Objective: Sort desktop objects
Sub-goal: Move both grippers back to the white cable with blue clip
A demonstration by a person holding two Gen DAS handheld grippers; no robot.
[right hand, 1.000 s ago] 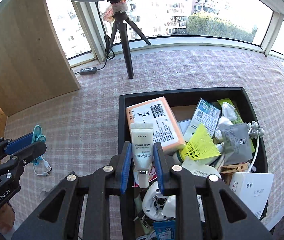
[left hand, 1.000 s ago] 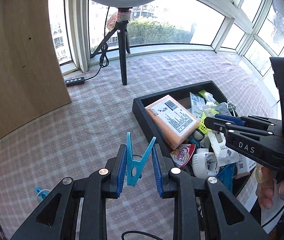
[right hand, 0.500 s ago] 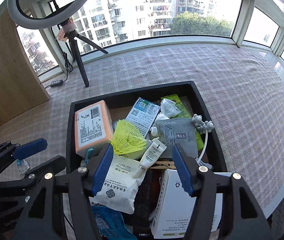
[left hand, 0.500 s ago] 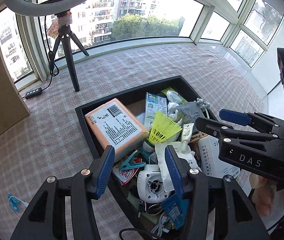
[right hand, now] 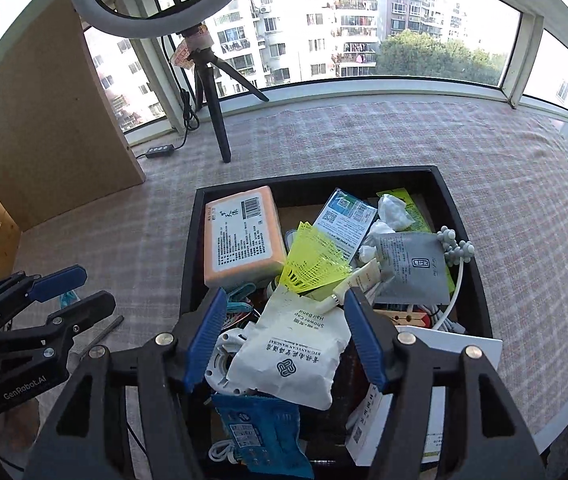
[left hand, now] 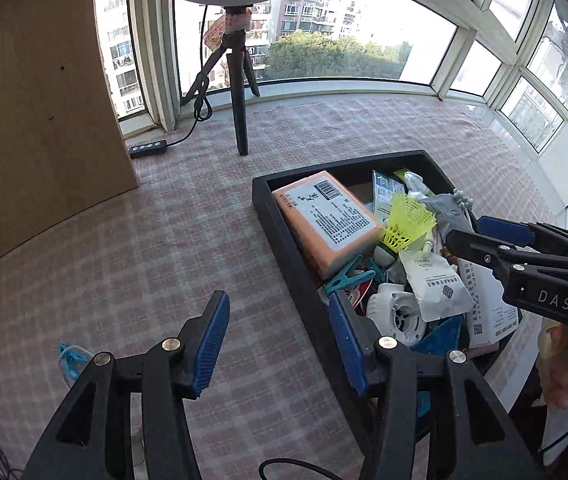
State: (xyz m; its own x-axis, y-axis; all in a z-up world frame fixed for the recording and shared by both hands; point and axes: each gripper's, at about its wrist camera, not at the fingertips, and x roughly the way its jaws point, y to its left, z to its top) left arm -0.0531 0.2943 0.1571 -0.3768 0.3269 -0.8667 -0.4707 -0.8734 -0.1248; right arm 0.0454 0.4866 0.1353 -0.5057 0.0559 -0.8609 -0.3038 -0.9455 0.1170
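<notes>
Your left gripper (left hand: pixel 276 340) hangs at the bottom of the left wrist view with its fingers (left hand: pixel 210 344) spread and nothing between them; one blue pad sits over the checked cloth on the counter (left hand: pixel 144 264), the other over the near left wall of the black tray (left hand: pixel 284 248). Your right gripper (right hand: pixel 284 340) is likewise released, its fingers (right hand: pixel 363 340) wide above the white shower-cap packet (right hand: pixel 295 352) without pressing it.

The tray's near end is cut off by the gripper bodies in both views, so you cannot make out what lies at the bottom of the pile. The white round plastic item (left hand: pixel 393 312) is half buried and hard to identify.

Only the left wrist view shows the teal clothes peg (left hand: pixel 347 276) clearly, leaning on the orange pack (left hand: pixel 323 220) inside the tray; in the right wrist view it is mostly hidden behind the left pad. Only the right wrist view shows the small cream tube (right hand: pixel 357 282) beside the yellow shuttlecock (right hand: pixel 315 260), the grey pouch (right hand: pixel 411 268) and the white box (right hand: pixel 435 392) in the lower right. At the lower left of the left wrist view, a small blue item (left hand: pixel 68 356) lies on the cloth, too blurred to name.
</notes>
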